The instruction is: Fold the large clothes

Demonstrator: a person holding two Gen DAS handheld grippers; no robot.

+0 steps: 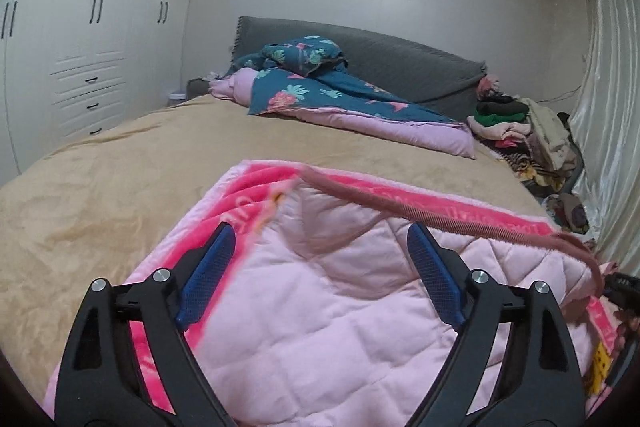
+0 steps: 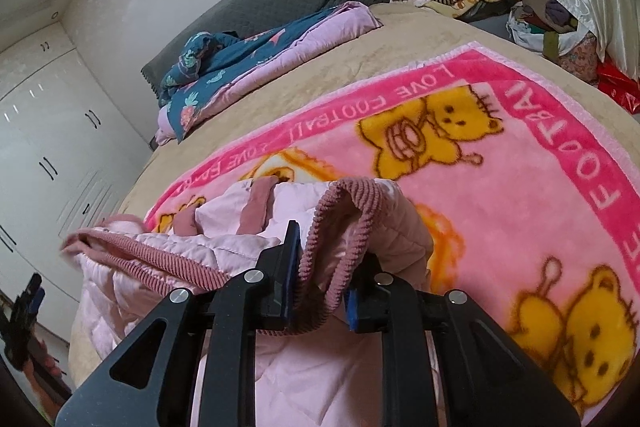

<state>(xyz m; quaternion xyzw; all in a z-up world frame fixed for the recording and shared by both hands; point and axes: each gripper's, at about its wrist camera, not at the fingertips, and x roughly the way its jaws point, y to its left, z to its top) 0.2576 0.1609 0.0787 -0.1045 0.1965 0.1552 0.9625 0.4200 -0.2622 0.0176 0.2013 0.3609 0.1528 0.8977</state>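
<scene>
Your right gripper (image 2: 318, 275) has its jaws pinched on the ribbed dusty-pink hem (image 2: 344, 223) of the pale pink quilted jacket (image 1: 320, 315), low in the centre of the right wrist view. Your left gripper (image 1: 320, 271) hangs above the quilted fabric with its jaws spread wide and nothing between them. The jacket lies on the pink bear-print blanket (image 2: 520, 187), which covers the tan bedspread (image 1: 120, 179) in the lower half of both views.
</scene>
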